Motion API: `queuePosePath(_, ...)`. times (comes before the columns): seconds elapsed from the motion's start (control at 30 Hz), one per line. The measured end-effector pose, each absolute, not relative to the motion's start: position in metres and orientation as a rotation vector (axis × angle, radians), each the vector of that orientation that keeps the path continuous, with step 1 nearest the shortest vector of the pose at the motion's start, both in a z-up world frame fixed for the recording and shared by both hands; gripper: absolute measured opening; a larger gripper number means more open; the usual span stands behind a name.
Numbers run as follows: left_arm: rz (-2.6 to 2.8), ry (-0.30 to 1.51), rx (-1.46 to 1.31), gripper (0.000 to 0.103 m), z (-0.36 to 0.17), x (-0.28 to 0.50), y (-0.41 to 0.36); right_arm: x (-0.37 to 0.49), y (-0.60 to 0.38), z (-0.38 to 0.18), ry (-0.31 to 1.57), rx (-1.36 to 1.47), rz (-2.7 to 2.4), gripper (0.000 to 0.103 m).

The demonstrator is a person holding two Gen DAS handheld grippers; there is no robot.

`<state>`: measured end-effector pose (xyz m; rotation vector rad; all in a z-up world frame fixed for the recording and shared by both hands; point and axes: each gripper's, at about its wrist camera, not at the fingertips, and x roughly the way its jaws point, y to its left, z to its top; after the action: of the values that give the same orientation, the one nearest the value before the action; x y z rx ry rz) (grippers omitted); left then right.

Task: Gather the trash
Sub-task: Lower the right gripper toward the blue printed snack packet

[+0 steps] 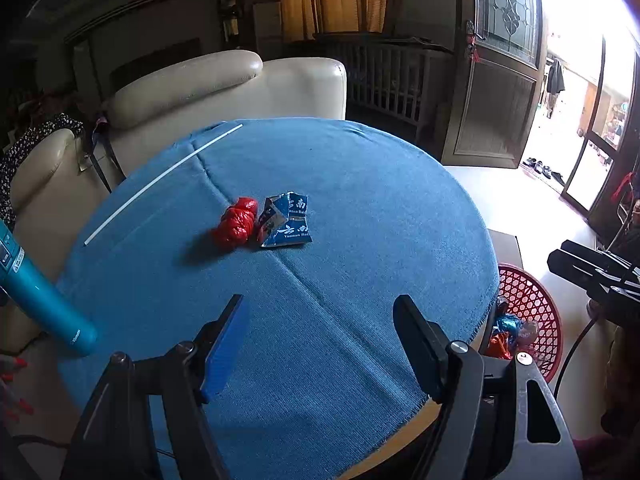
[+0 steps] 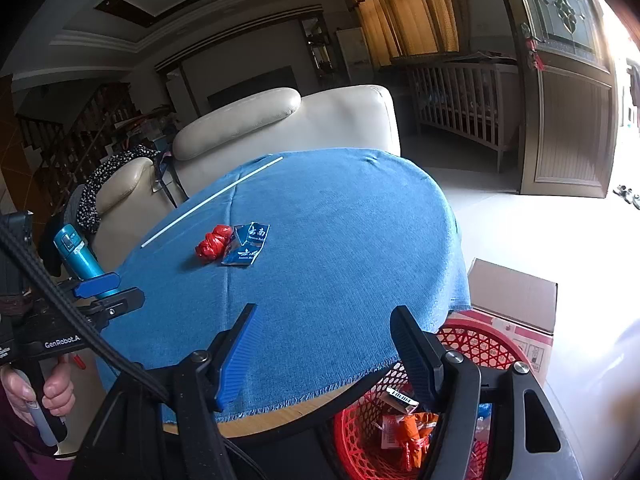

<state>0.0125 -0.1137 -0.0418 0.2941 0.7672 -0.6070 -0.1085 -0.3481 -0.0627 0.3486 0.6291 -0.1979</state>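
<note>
A crumpled red plastic bag (image 1: 235, 222) and a torn blue paper packet (image 1: 286, 221) lie side by side on the blue tablecloth (image 1: 360, 208). A long white straw (image 1: 160, 180) lies near the cloth's far left edge. My left gripper (image 1: 322, 344) is open and empty above the near part of the table. My right gripper (image 2: 324, 354) is open and empty over the table's near right edge, above the red basket (image 2: 480, 344). The bag (image 2: 213, 242), packet (image 2: 248, 245) and straw (image 2: 212, 202) also show in the right wrist view.
The red mesh basket (image 1: 532, 304) stands on the floor right of the table and holds several wrappers. A teal flask (image 1: 36, 292) stands at the table's left. A cream leather sofa (image 1: 224, 92) is behind. A cardboard box (image 2: 516, 292) sits beyond the basket.
</note>
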Motion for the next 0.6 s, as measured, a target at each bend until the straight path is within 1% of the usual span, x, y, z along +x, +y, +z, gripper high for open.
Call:
queuePosePath(0.4,-0.598,0.760,0.312,0.075,-0.045,0.014,-0.113,-0.108,-0.351,-0.066,0.634,0.369,-0.198,0.070)
queuePosePath(0.6,-0.494,0.787,0.260,0.075,-0.051,0.039,-0.079,-0.093,-0.357,-0.073,0.662,0.440,-0.165,0.070)
